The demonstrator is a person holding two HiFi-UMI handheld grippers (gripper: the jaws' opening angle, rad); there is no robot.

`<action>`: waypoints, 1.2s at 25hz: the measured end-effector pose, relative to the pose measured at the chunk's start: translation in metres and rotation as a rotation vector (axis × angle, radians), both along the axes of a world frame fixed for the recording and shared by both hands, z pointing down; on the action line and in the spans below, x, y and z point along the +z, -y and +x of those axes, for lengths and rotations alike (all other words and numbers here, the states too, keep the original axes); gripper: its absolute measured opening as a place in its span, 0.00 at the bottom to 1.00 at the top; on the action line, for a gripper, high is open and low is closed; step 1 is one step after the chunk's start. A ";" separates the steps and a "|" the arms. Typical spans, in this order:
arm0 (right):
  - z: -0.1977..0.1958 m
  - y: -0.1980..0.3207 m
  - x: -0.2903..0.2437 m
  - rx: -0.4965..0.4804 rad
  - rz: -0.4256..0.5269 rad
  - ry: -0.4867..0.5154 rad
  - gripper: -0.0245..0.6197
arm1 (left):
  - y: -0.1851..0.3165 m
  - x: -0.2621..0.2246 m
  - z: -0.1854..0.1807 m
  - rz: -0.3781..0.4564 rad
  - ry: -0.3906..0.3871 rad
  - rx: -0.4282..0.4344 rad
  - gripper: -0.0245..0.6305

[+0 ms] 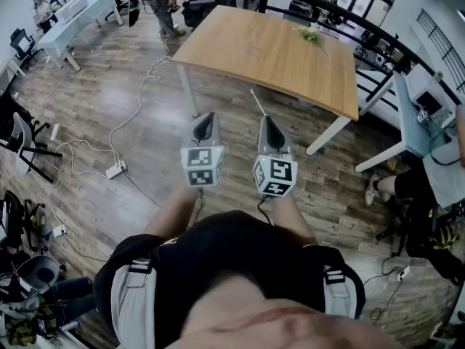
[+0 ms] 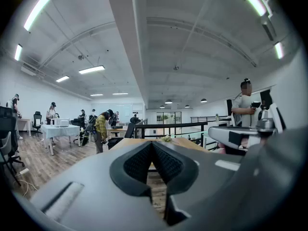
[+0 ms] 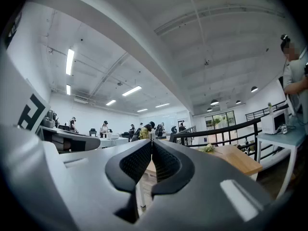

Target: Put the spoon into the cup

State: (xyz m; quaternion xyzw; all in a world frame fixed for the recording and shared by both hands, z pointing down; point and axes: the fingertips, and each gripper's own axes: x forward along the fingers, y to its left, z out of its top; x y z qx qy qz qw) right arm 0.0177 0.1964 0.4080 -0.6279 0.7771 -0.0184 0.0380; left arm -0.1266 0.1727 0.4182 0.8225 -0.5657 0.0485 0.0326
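I hold both grippers side by side over the wooden floor, short of a wooden table (image 1: 269,49). My left gripper (image 1: 205,116) is shut with nothing between its pads (image 2: 152,144). My right gripper (image 1: 266,119) is shut too (image 3: 152,142). A thin pale rod, which looks like the spoon (image 1: 256,102), sticks out of its tips up and to the left. From the right gripper view it is only a sliver at the jaw tips. No cup shows in any view.
The table bears only a small plant (image 1: 310,33) at its far side. Cables and a power strip (image 1: 115,170) lie on the floor to the left. A seated person (image 1: 436,173) and a desk are at the right; a railing runs behind the table.
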 end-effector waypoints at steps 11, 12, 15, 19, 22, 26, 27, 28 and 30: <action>0.004 0.026 0.008 -0.015 -0.037 0.000 0.05 | 0.021 0.001 0.010 0.004 0.001 0.020 0.06; 0.005 0.027 0.009 -0.016 -0.040 0.001 0.05 | 0.023 0.001 0.012 0.004 0.003 0.022 0.06; 0.013 0.034 0.013 -0.015 -0.044 0.002 0.05 | 0.030 0.004 0.021 -0.001 0.009 0.022 0.06; 0.026 0.042 0.016 -0.020 -0.040 0.001 0.05 | 0.037 0.011 0.033 -0.010 0.008 0.018 0.06; 0.034 0.047 0.015 -0.022 -0.025 -0.002 0.05 | 0.042 0.009 0.041 -0.003 0.001 0.005 0.06; 0.045 0.056 0.016 -0.011 -0.023 0.001 0.05 | 0.051 0.011 0.047 0.008 -0.003 -0.001 0.05; 0.047 0.058 0.017 -0.010 -0.021 0.002 0.05 | 0.053 0.012 0.048 0.007 -0.003 0.000 0.06; 0.048 0.060 0.017 -0.011 -0.018 0.002 0.05 | 0.056 0.012 0.051 0.006 -0.004 0.002 0.06; 0.051 0.066 0.019 -0.014 -0.013 -0.002 0.05 | 0.063 0.014 0.055 0.005 -0.003 0.006 0.05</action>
